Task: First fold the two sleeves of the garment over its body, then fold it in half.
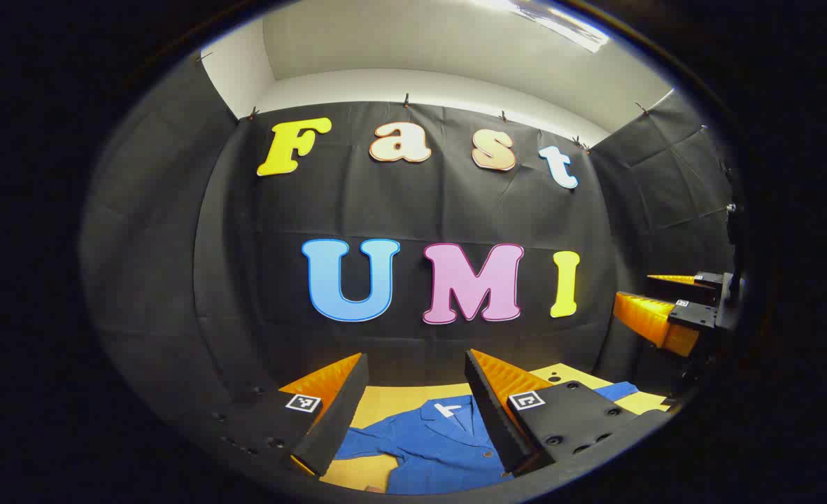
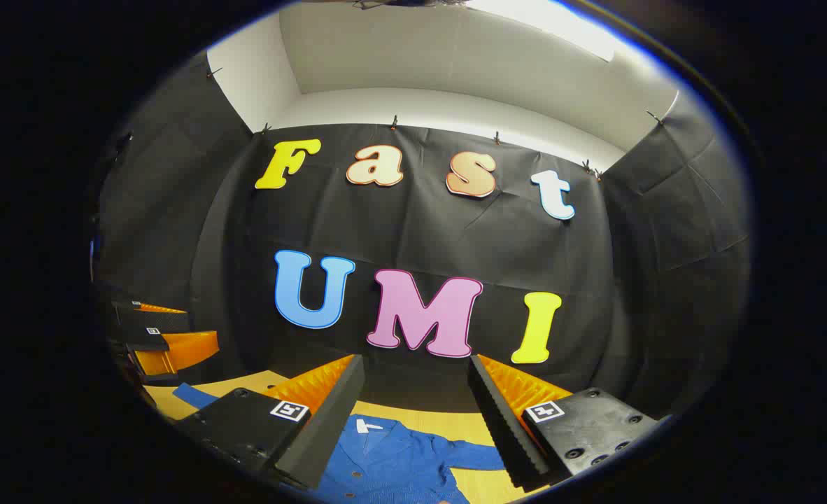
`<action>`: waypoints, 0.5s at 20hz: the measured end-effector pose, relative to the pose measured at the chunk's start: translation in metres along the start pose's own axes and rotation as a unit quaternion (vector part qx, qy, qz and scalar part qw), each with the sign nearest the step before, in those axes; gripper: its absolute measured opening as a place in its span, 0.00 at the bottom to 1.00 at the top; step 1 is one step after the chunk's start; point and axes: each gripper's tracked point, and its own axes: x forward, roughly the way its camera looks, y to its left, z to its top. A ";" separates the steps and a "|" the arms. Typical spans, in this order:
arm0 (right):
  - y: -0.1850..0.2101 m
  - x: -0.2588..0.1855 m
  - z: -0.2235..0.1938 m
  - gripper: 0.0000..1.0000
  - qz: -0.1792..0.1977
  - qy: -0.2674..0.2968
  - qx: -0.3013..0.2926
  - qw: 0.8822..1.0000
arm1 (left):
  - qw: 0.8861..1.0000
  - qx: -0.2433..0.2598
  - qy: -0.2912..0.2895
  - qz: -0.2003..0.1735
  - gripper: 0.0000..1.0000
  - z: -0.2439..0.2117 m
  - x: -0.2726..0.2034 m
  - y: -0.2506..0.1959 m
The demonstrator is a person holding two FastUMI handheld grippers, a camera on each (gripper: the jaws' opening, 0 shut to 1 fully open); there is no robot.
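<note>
While held above the table [image 1: 378, 404], two grippers, left gripper [image 1: 413, 364] and right gripper [image 2: 413, 365], fingers apart, gripping nothing, one blue garment [image 1: 434, 441] spread flat.

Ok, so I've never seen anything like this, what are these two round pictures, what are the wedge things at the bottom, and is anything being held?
These are two hand-held grippers, each with a camera looking forward along its own two fingers. In the left gripper view, the wedges at the bottom belong to the left gripper; the right gripper view shows the right gripper the same way. Each view also catches the other gripper off to the side. Both are open, raised above the table and holding nothing. On the yellowish table lies a blue shirt, collar towards the booth wall, with its sleeves spread out, not yet folded.
</note>
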 end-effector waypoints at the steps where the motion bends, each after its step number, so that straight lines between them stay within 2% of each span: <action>1: 0.003 -0.002 -0.001 0.92 0.004 0.000 -0.003 1.000 | 1.000 0.000 -0.001 -0.004 0.80 0.001 0.002 -0.002; 3: 0.008 -0.003 0.000 0.92 0.010 -0.003 -0.011 1.000 | 1.000 -0.001 -0.002 -0.012 0.80 0.002 0.005 -0.006; 4: 0.011 -0.002 0.000 0.96 0.013 -0.004 -0.014 1.000 | 1.000 -0.001 -0.002 -0.014 0.80 0.001 0.006 -0.007; 10: 0.017 0.004 -0.003 0.96 0.021 -0.002 -0.009 1.000 | 1.000 0.008 -0.010 -0.019 0.80 0.007 0.009 -0.007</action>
